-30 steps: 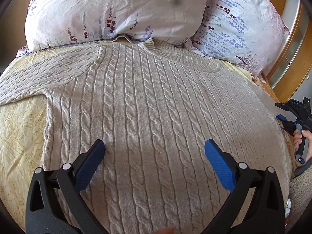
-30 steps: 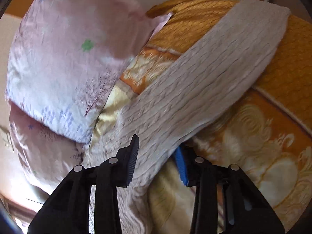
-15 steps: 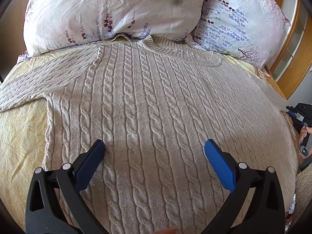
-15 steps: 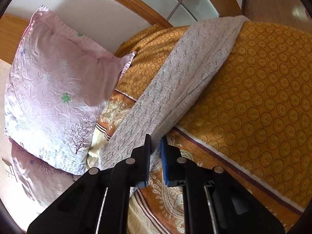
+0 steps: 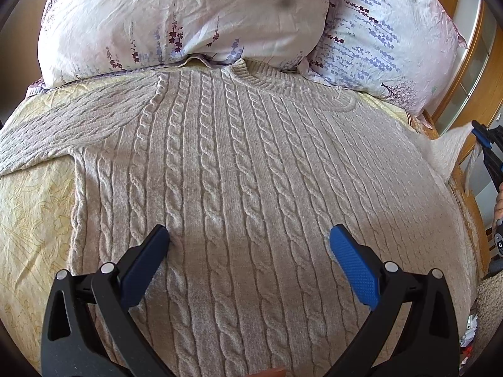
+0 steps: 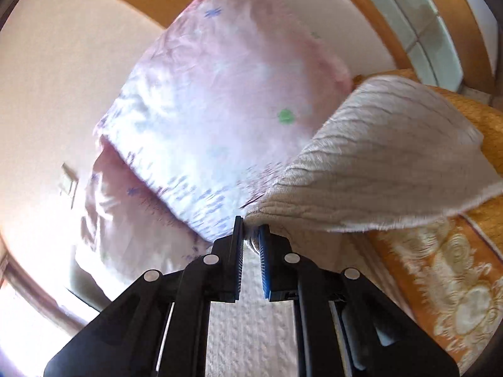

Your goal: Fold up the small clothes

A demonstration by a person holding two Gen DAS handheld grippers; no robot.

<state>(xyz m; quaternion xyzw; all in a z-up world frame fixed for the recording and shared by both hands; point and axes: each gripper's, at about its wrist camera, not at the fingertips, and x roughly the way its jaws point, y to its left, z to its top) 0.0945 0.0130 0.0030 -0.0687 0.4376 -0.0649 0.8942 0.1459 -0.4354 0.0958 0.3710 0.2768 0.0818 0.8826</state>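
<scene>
Right gripper (image 6: 251,235), black with blue pads, pinching the lifted sleeve (image 6: 371,169) of a beige cable-knit sweater (image 5: 251,188) spread flat on the yellow bedspread (image 5: 31,220), presumably to fold it inward; left gripper (image 5: 248,238) spread wide, hovering above the sweater's body.

Bright daylight, sharp left view, smeared right view.
Left wrist view is crisp, fisheye-bent with dark corners, a soft shadow band crossing the sweater (image 5: 251,188); right wrist view is motion-blurred, the pillow (image 6: 220,110) washed out, glare at near left.
</scene>
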